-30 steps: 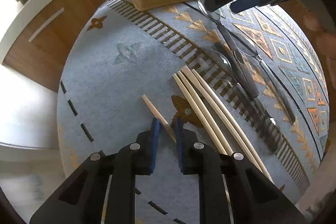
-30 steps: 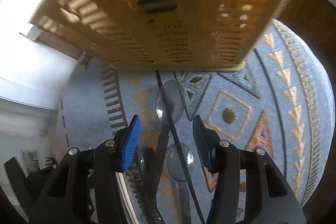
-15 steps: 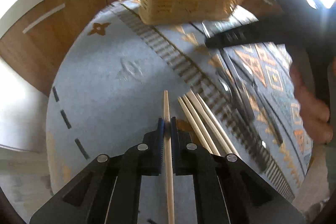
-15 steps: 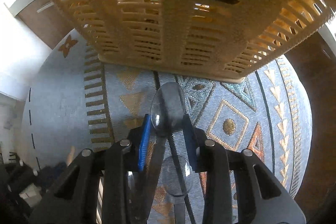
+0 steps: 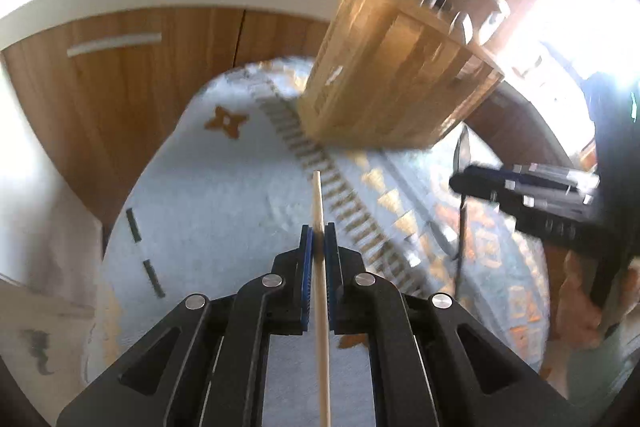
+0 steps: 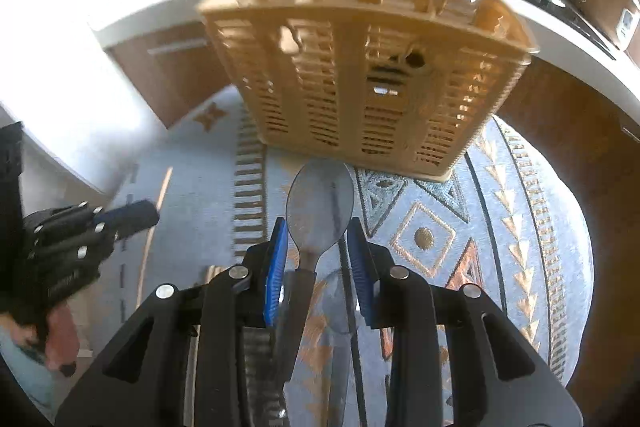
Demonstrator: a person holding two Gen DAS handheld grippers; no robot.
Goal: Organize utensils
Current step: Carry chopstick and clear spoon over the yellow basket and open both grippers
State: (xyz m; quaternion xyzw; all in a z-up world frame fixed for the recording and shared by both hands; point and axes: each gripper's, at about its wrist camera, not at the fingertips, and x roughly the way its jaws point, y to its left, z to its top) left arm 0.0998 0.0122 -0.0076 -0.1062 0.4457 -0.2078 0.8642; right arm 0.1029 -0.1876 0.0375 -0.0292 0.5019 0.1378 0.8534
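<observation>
Left wrist view, leftmost: a second ago my left gripper (image 5: pixel 319 247) straddled a lone chopstick (image 5: pixel 320 227) on the patterned tablecloth (image 5: pixel 208 195) with its blue pads apart; half a second ago they had clamped it. Now the pads are pressed flat on the chopstick, which runs straight through the grip, its far tip in front of the cloth's striped border and its near end past the bottom of the frame. The cloth has dropped away and the view is blurred, so I judge the stick lifted clear. The gripper slants downward, nose toward the slatted utensil basket (image 5: pixel 400 83) standing at the far side of the cloth.

Right wrist view: a second ago my right gripper (image 6: pixel 318 269) stood wide around a metal spoon (image 6: pixel 320 205) lying on the cloth; it then closed. Now the pads appear to grip the spoon at its neck, the bowl jutting forward and level with the basket's base. Another spoon (image 6: pixel 336 307) and further cutlery lie on the cloth beneath. This gripper tilts more steeply down, facing the basket's perforated wall squarely.

Meaning for the task: both picks seem made; I judge carrying to the basket comes next.
</observation>
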